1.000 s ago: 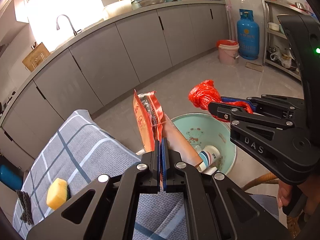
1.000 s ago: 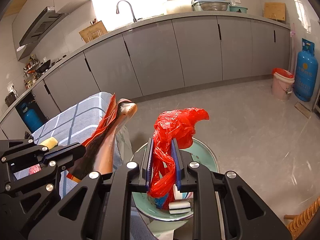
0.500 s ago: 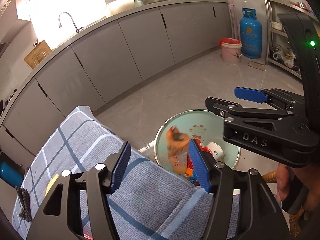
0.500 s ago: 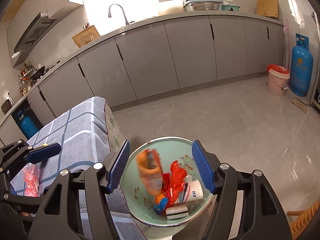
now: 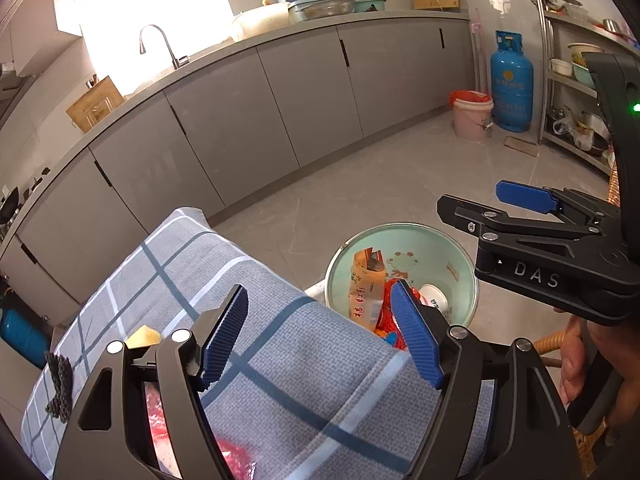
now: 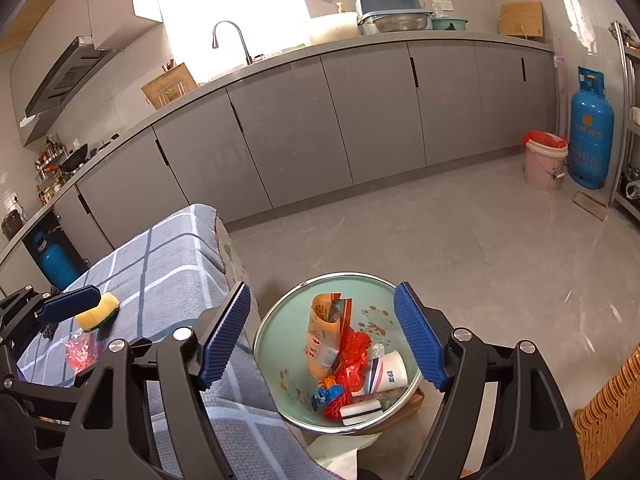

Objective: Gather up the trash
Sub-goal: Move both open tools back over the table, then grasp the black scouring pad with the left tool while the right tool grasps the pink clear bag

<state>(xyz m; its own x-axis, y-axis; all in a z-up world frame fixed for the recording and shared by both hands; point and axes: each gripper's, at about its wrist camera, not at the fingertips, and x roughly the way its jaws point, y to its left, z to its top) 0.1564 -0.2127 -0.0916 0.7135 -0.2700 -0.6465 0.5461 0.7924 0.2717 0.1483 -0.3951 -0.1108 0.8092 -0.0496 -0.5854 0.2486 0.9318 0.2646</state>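
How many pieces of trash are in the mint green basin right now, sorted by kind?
In the mint green basin:
Orange snack wrapper: 1
Red plastic bags: 2
White paper cup: 1
Blue crumpled wrapper: 1
White sponge block: 1
Total: 6

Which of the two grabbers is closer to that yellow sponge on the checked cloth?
Left. The left gripper hangs right beside the yellow sponge on the cloth; the right gripper is over the green basin.
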